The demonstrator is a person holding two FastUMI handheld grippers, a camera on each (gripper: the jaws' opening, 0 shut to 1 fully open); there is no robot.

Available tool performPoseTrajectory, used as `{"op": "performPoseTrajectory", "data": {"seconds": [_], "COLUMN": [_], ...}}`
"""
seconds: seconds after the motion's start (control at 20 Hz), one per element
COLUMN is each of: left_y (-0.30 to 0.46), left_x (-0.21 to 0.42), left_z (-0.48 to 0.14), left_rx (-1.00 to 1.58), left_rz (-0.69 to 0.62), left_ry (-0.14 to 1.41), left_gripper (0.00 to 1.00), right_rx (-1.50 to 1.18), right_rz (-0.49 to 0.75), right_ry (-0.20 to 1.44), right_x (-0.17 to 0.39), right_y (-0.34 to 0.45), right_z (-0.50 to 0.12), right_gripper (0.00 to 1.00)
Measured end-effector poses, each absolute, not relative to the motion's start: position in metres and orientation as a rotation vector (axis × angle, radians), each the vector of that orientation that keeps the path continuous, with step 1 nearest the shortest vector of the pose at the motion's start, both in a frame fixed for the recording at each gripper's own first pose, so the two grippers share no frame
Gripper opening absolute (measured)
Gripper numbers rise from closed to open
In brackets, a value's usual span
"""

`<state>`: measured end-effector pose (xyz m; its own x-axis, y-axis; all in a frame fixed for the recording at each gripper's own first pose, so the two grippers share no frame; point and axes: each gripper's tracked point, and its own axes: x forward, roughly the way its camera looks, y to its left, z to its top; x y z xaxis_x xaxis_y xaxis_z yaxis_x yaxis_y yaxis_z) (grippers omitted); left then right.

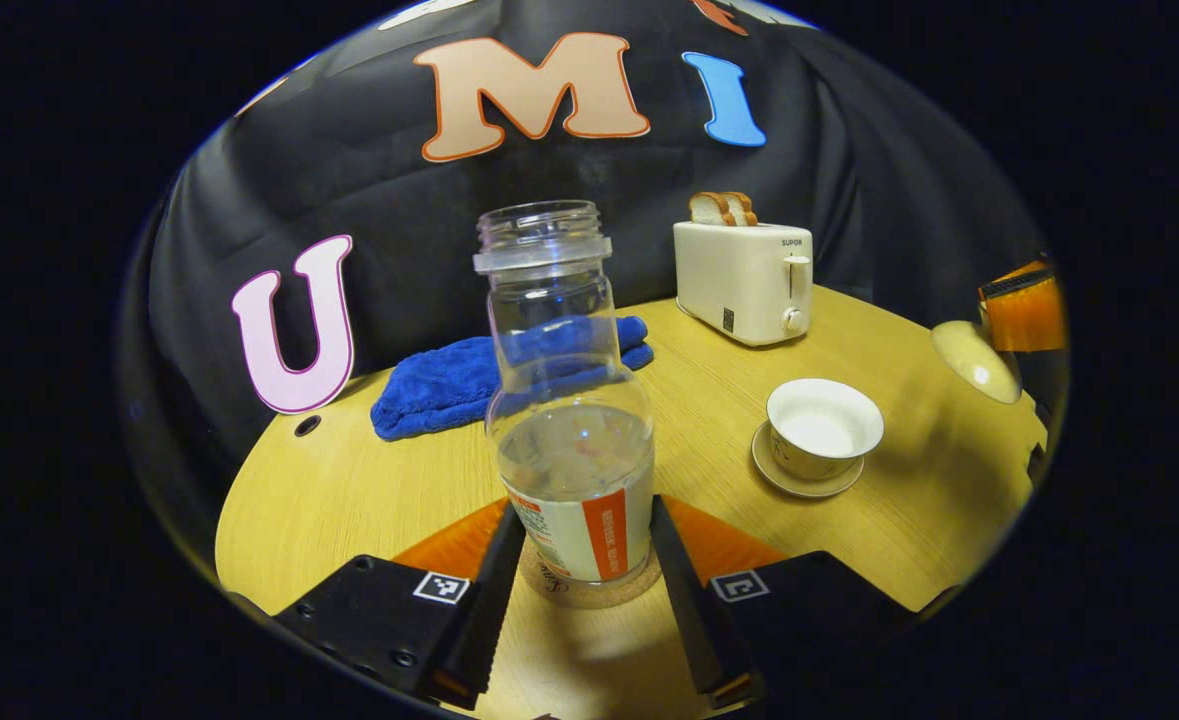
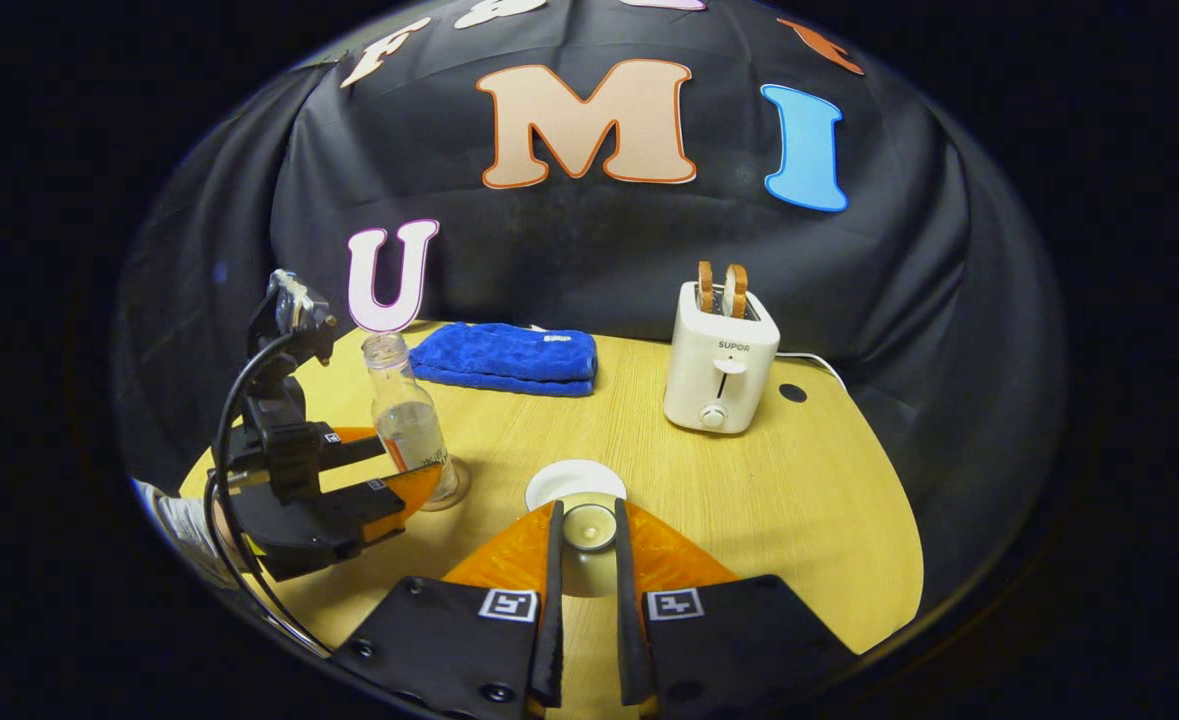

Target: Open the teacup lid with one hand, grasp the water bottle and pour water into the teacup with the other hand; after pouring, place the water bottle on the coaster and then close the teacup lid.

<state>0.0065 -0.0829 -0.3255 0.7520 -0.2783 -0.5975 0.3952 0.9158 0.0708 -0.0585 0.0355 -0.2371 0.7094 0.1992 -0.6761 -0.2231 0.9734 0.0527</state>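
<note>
Wooden table (image 1: 349,480): water bottle (image 1: 569,400) stands uncapped on coaster (image 1: 589,592), left gripper (image 1: 586,560) spread beside it. Right gripper (image 2: 589,545) pinches teacup lid (image 2: 589,527); left gripper view shows open teacup (image 1: 824,428).

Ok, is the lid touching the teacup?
Apart. The left gripper view shows the lid off to one side of the open teacup, with table visible between them.

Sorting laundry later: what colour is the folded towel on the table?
Bright blue towel, clearest in the right gripper view.
</note>
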Motion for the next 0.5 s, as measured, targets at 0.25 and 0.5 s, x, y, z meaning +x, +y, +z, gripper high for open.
{"op": "performPoseTrajectory", "data": {"seconds": [0.25,0.5], "left_y": [-0.083,-0.086], "left_x": [0.001,-0.007], "left_z": [-0.324,-0.315], "left_rx": [0.185,0.183], "left_rz": [-0.369,-0.37], "left_ry": [0.628,0.628], "left_gripper": [0.8,0.98], "right_rx": [-0.019,0.003], "right_rz": [0.246,0.248], "right_ry": [0.744,0.735], "right_x": [-0.05,-0.037], "right_y": [0.044,0.048], "right_z": [-0.239,-0.244], "right_gripper": [0.27,0.25]}}
